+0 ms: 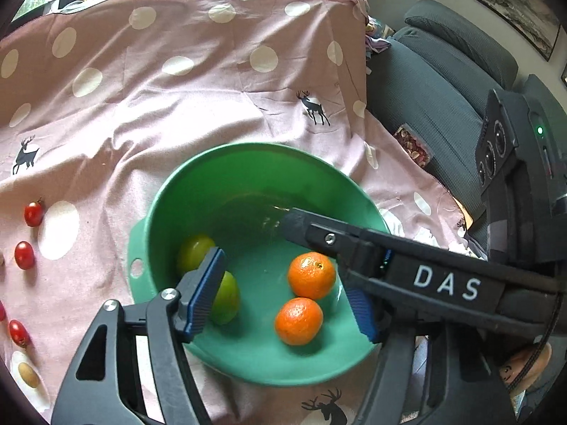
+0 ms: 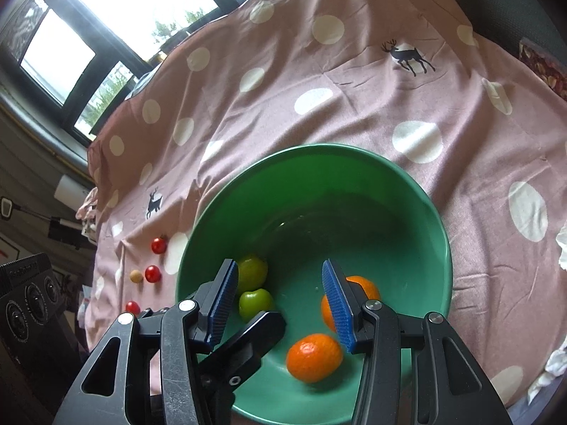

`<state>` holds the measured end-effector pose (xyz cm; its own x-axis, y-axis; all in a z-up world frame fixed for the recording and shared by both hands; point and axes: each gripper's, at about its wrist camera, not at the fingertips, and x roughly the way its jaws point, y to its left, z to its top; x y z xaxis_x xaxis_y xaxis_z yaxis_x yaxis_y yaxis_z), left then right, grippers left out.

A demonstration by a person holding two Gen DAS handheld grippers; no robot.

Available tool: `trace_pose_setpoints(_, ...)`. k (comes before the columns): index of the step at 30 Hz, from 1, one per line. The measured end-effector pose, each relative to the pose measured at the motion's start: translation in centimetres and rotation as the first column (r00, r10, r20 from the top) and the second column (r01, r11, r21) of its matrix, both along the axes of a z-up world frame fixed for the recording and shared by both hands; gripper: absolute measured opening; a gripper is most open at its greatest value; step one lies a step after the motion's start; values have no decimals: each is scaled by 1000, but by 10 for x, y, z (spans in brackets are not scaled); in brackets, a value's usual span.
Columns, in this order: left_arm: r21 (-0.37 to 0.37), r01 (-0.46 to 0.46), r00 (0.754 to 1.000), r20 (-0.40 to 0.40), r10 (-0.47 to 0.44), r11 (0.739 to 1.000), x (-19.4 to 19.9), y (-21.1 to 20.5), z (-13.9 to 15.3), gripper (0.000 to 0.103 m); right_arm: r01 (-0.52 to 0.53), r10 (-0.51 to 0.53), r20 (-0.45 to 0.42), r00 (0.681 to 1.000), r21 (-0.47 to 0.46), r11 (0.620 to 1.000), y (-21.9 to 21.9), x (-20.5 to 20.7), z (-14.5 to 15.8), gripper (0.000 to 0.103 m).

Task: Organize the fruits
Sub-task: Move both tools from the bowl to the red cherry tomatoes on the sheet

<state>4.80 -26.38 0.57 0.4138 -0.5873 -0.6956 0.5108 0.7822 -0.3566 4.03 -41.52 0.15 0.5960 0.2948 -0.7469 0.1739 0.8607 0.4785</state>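
Over the green bowl (image 1: 219,163) both claws spread, empty: left claw (image 1: 283,294), right claw (image 2: 280,304). Two oranges (image 1: 311,275) and two green fruits (image 2: 256,304) sit inside; cherry tomatoes (image 1: 24,255) on cloth-covered surface (image 1: 177,99). Tomatoes likely light, slick, squashable; pinch gently across middle.

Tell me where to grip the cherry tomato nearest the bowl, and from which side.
Grip the cherry tomato across its round middle, coming straight down from above. It lies alone on the cloth with its small green stem at the top edge, so keep the fingers off the stem. The bowl rim sits close on one side, so set the open jaws parallel to the rim. Squeeze lightly; it probably bruises easily.
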Motion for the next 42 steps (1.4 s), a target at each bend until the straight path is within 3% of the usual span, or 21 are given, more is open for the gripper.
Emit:
trace_pose_setpoints(6,41,-110,992,72,107,993,-6,38,19,83,17,-18,77,997,15,1000,1,-7,15,54)
trace_pose_setpoints(13,83,-247,968,77,241,965,-1,106,30,87,11,-14,155,988,17,1000,14,-14,33,71)
trace_pose_setpoints(15,95,-305,951,88,297,948,3,133,33,87,-2,-2,174,985,21,1000,20,-16,37,73)
trace_pose_setpoints(19,137,-441,896,132,425,887,9,191,32,87,-22,20,205,979,11,1000,35,-17,46,73)
trace_pose_setpoints(24,98,-542,840,16,543,835,24,258,6,86,-92,94,206,974,-21,996,72,-9,51,74)
trace_pose_setpoints(27,104,-538,839,-36,543,837,31,269,-8,80,-174,177,174,969,-31,984,107,3,46,74)
trace_pose_setpoints(30,123,-515,845,-94,527,848,40,270,-22,65,-266,269,112,957,-36,963,149,18,35,74)
trace_pose_setpoints(33,130,-493,850,-142,508,860,47,270,-35,53,-389,395,61,917,-90,917,198,30,22,73)
trace_pose_setpoints(34,133,-490,847,-161,507,862,50,271,-39,44,-429,434,41,900,-94,898,211,34,16,72)
trace_pose_setpoints(37,105,-484,842,-214,495,869,55,273,-48,35,-532,532,-28,846,-71,844,244,45,-7,54)
trace_pose_setpoints(40,106,-482,839,-231,493,870,58,273,-53,30,-582,575,-95,813,-81,809,266,54,-27,37)
trace_pose_setpoints(42,124,-491,832,-229,506,862,60,273,-56,30,-603,594,-109,797,-93,793,274,55,-36,35)
